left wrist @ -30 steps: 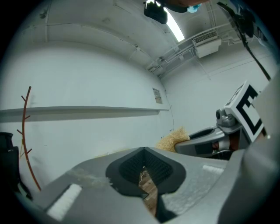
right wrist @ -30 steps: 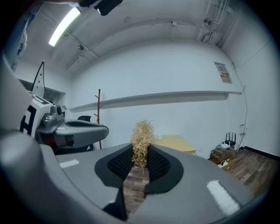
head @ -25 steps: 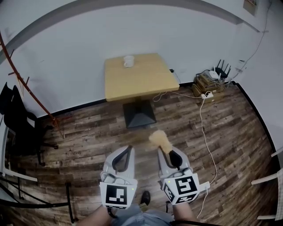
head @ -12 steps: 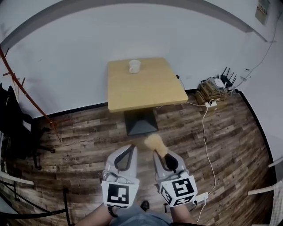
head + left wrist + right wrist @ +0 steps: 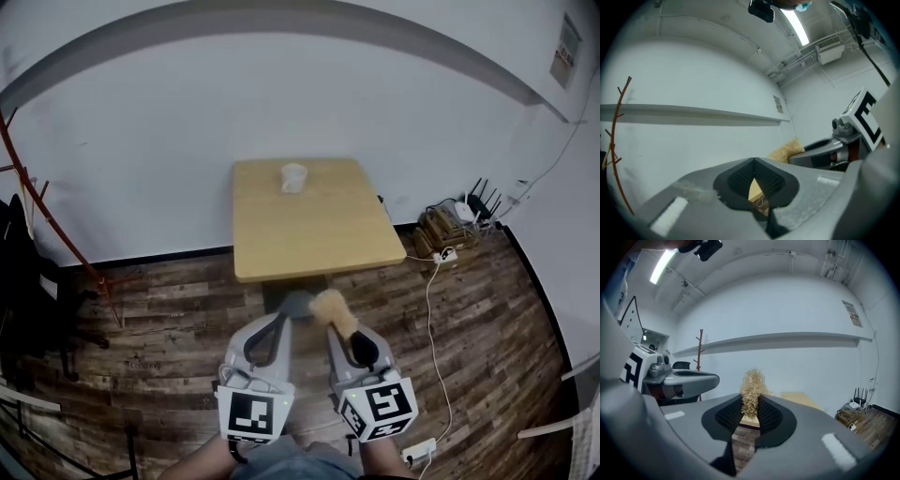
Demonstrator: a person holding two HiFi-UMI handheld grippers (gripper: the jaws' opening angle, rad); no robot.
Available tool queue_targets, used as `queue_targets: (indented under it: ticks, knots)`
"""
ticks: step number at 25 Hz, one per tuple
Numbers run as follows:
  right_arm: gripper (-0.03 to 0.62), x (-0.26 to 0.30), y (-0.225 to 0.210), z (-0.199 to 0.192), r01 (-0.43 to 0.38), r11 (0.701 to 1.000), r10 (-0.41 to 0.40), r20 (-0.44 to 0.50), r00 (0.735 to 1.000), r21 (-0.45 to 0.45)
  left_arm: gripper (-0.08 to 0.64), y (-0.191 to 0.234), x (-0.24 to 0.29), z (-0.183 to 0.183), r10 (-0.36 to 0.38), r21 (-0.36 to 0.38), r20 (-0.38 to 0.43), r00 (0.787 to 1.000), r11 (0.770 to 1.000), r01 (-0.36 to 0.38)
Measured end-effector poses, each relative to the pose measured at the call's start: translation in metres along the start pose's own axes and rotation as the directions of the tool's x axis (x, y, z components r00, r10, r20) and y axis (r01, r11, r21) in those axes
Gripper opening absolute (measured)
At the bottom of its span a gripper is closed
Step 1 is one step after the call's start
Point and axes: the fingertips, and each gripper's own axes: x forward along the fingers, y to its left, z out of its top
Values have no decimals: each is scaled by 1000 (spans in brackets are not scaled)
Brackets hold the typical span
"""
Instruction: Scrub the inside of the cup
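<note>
A white cup [image 5: 293, 177] stands near the far edge of a square wooden table [image 5: 314, 230], well ahead of both grippers. My left gripper [image 5: 277, 322] is held low over the floor, shut and empty; in the left gripper view its pads [image 5: 740, 180] meet at the tip. My right gripper [image 5: 334, 328] is beside it, shut on a tan fibrous scrubber [image 5: 332, 307]. The scrubber's tuft [image 5: 752, 384] sticks up between the right gripper's [image 5: 750, 409] pads. Its tuft [image 5: 786, 150] also shows in the left gripper view.
The table's dark pedestal base [image 5: 292, 302] sits on a wood-plank floor just ahead of the grippers. A router, a power strip and cables [image 5: 452, 223] lie at the right wall. A red coat stand [image 5: 58, 217] and dark clothing [image 5: 19, 281] are at the left.
The table and cup have come closer and lower in the head view as the person walks toward them. Both grippers keep the same pose, the scrubber still held.
</note>
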Motion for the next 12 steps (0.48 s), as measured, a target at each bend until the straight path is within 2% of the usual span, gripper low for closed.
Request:
queue_targets:
  ticks: [6, 12]
  knots:
    - [74, 15, -17, 3, 45, 999, -45, -9, 999, 0, 20, 11, 25, -7, -27, -25, -2, 1000, 999, 27]
    - [74, 25, -46, -8, 85, 996, -84, -32, 996, 12, 20, 7, 55, -23, -51, -41, -39, 998, 998, 49]
